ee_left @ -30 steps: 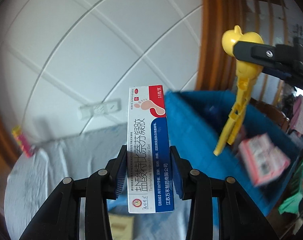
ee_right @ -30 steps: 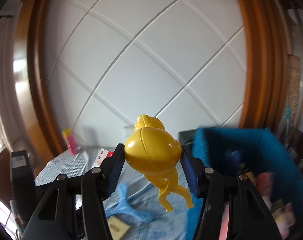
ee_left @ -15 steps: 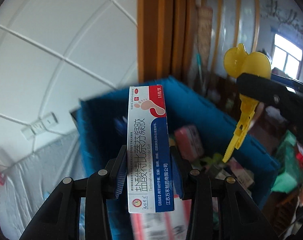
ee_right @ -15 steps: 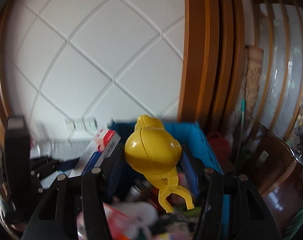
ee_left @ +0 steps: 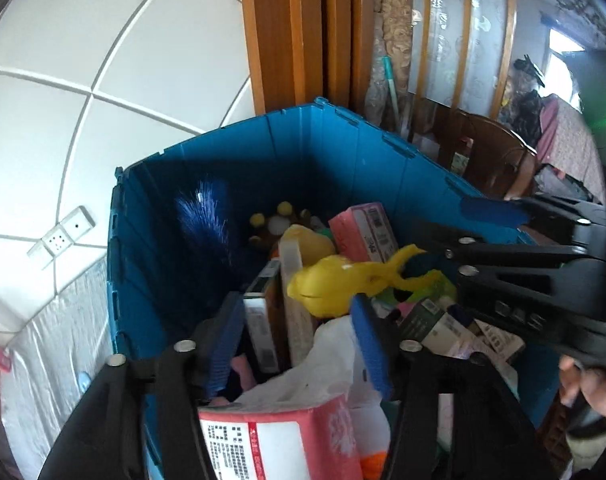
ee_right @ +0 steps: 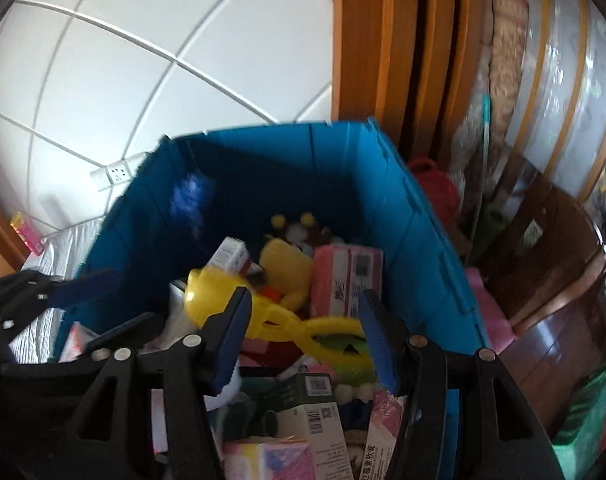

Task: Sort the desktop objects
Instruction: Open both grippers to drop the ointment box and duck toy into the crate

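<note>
Left wrist: opening left claw point(ee_left: 295, 308), nothing gripped, above well-filled blue bin point(ee_left: 323, 152). Cannot tell whether part-spread right claw point(ee_right: 303, 304) grips yellow toy point(ee_right: 207, 296). Sorting seemingly far along.

A white wall of large tiles with pale grout lines point(ee_left: 103, 60) fills the upper left, with a white socket plate point(ee_left: 61, 237) fixed low on it (its pinholes show as small dark dots). Right of the tiles stands a tall orange-brown wooden frame of several vertical boards point(ee_right: 387, 40). Past it lean a rolled patterned beige mat point(ee_right: 507, 52) and a dark brown wooden chair point(ee_left: 491, 156). A wrinkled white cloth cover point(ee_left: 51, 344) lies at lower left.
</note>
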Demonstrator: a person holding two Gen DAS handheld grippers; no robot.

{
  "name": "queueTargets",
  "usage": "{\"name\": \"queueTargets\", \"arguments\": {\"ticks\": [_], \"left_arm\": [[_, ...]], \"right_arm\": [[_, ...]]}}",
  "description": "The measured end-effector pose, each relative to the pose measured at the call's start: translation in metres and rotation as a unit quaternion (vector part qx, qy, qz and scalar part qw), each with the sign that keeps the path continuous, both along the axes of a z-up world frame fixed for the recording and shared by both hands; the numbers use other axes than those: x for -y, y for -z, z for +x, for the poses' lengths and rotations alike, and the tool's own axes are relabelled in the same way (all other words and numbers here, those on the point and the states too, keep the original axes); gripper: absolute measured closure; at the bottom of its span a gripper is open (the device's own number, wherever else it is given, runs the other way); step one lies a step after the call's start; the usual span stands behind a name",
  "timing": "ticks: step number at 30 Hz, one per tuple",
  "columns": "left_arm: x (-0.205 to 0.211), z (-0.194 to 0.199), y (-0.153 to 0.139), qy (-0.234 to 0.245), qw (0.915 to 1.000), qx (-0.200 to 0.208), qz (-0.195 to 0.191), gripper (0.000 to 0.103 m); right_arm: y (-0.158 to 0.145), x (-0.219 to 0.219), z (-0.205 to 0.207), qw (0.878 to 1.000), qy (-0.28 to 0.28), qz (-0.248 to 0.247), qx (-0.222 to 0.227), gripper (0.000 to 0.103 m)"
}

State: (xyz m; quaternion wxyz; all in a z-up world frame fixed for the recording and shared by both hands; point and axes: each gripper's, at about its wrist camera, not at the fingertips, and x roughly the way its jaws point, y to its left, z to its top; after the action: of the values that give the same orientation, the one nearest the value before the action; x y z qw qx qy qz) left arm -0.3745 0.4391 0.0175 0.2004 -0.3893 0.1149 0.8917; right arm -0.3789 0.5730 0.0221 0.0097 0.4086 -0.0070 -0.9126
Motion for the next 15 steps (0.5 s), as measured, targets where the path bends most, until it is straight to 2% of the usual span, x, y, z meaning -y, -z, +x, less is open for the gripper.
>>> {"name": "queueTargets", "arguments": {"ticks": [4,7,9,10,11,13,15], "left_arm": [[0.017,-0.002,-0.003,-0.008,0.9998,-0.016,0.002,0.035],[0.03,0.003,-0.011,-0.016,0.9995,-0.026,0.009,0.023],[0.043,0.01,-0.017,-0.025,0.9988,-0.038,0.016,0.02],[0.05,0.012,-0.02,-0.029,0.9985,-0.042,0.019,0.02],[0.058,0.014,-0.022,-0.033,0.9982,-0.044,0.022,0.02],[0.075,0.018,-0.026,-0.041,0.9977,-0.047,0.029,0.018],[0.095,0.024,-0.028,-0.053,0.9968,-0.051,0.032,0.018]], "right_arm": [[0.004,-0.006,0.002,1.0,0.005,-0.008,-0.003,0.048],[-0.006,-0.001,0.011,1.0,0.003,-0.01,-0.023,0.048],[-0.018,0.007,0.017,0.999,0.002,-0.011,-0.039,0.047],[-0.025,0.012,0.022,0.999,0.0,-0.013,-0.049,0.041],[-0.032,0.018,0.026,0.998,-0.002,-0.015,-0.059,0.026],[-0.042,0.031,0.033,0.997,-0.008,-0.012,-0.074,0.012],[-0.05,0.046,0.041,0.996,-0.014,-0.006,-0.086,0.008]]}}
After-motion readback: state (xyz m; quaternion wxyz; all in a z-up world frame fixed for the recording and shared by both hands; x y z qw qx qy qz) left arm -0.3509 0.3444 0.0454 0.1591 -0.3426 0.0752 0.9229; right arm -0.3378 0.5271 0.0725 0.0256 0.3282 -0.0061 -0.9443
